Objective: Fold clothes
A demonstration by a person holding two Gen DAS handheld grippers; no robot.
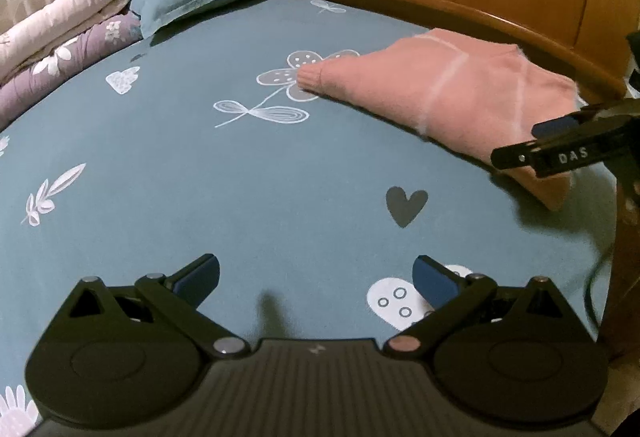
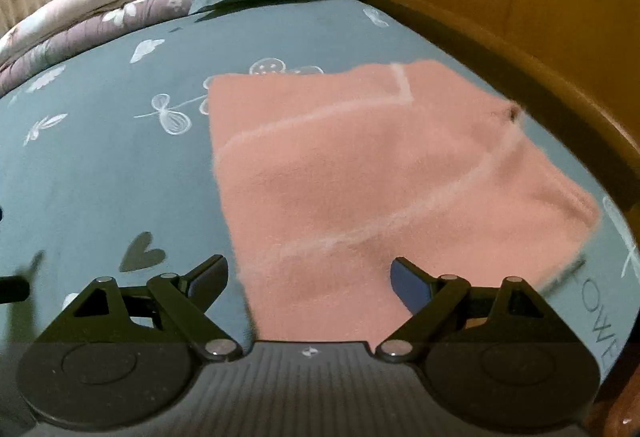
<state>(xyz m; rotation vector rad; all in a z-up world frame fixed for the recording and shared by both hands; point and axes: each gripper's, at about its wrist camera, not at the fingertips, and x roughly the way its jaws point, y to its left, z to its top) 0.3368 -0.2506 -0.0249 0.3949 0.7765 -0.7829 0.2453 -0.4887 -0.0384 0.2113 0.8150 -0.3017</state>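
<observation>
Pink fuzzy knit sweater lies folded-ish at 12 o'clock, right under the right claw.
Both claws gape empty; left claw sits farther off, sweater toward its 2 o'clock.

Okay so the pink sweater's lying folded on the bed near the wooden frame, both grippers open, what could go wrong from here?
1. The pink sweater lies close to the wooden bed frame; a push that way could shove it against the rail and undo the fold.
2. The right gripper hangs open over the near edge, so closing might pinch only the top layer and peel it open.
3. The left gripper is over bare bedsheet, leaving the fold unsupported.
</observation>
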